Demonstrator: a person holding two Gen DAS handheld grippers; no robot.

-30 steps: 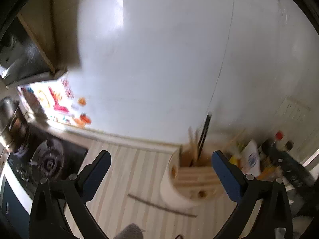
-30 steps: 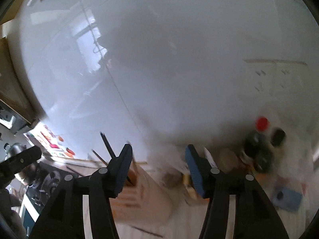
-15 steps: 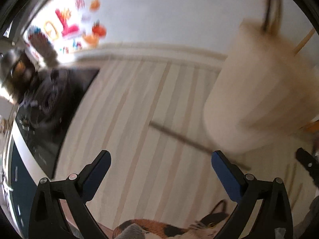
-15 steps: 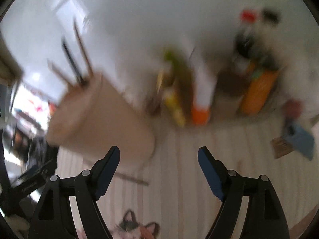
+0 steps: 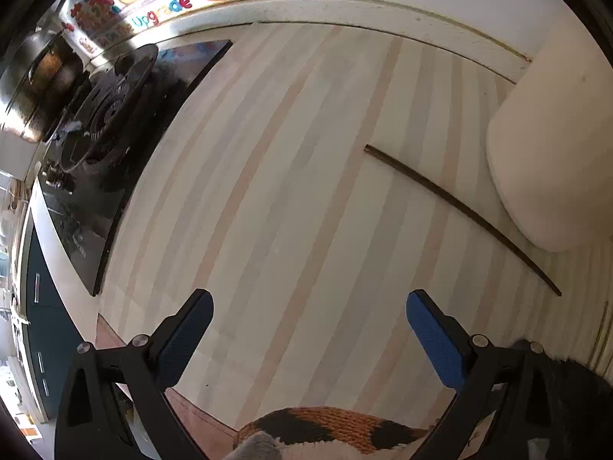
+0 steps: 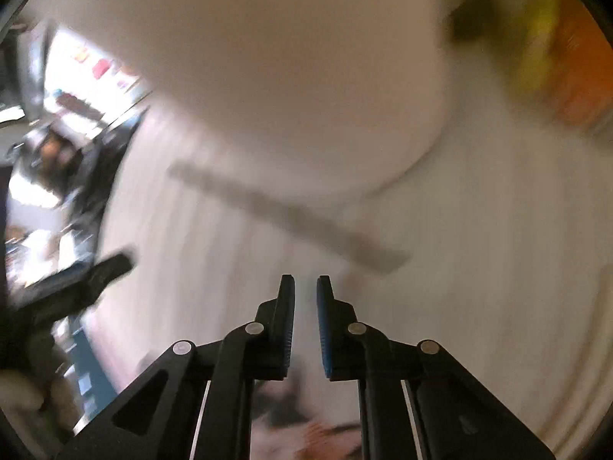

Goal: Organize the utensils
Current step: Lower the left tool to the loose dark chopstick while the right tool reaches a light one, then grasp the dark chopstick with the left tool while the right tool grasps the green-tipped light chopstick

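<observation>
A single dark chopstick (image 5: 459,211) lies on the striped mat (image 5: 268,211), slanting down to the right beside the foot of a cream utensil holder (image 5: 551,145). My left gripper (image 5: 309,295) hangs open over bare mat, left of and nearer than the chopstick. The right wrist view is blurred: the chopstick (image 6: 287,211) shows as a grey streak below the holder (image 6: 287,76). My right gripper (image 6: 305,280) points down just short of the chopstick's right end. Its jaws are closing to a narrow gap with nothing between them.
A black gas stove (image 5: 115,122) with a pot (image 5: 42,73) fills the left side. A cat-patterned cloth (image 5: 325,429) lies at the near edge. Blurred yellow and orange bottles (image 6: 555,57) stand right of the holder. A finger of the left gripper (image 6: 95,272) shows at the left.
Both grippers have tilted from facing the wall down toward the mat and dropped closer to it. The right gripper's jaws went from wide apart to nearly together. The left stays open.
</observation>
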